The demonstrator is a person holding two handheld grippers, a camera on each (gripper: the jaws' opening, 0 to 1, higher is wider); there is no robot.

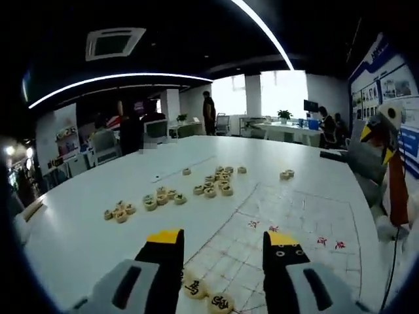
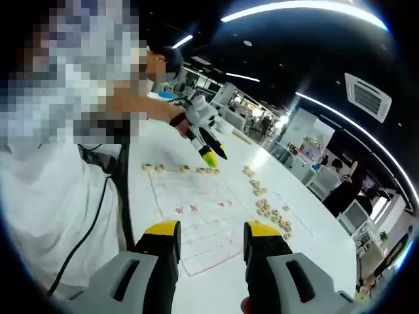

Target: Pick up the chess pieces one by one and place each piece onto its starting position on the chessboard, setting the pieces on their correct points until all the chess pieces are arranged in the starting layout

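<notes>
A printed paper chessboard (image 1: 288, 216) with red marks lies on the white table (image 1: 85, 242). My left gripper (image 1: 222, 243) hovers open over the board's near edge, nothing between its yellow-tipped fingers. Two round wooden pieces (image 1: 206, 294) sit on the board just below it. Loose pieces lie off the board in clusters (image 1: 216, 183), (image 1: 160, 198), (image 1: 120, 211), and a pair (image 1: 286, 174) is farther right. My right gripper (image 2: 213, 232) is open and empty above the board (image 2: 196, 209). In the right gripper view the left gripper (image 2: 211, 157) hangs over a row of pieces (image 2: 185, 169) on the board's far edge.
A penguin plush toy (image 1: 386, 157) stands at the table's right side. A person in a white shirt (image 2: 52, 216) with a cable is beside the board. Loose piece clusters (image 2: 272, 212) lie right of the board. Desks and people fill the room behind.
</notes>
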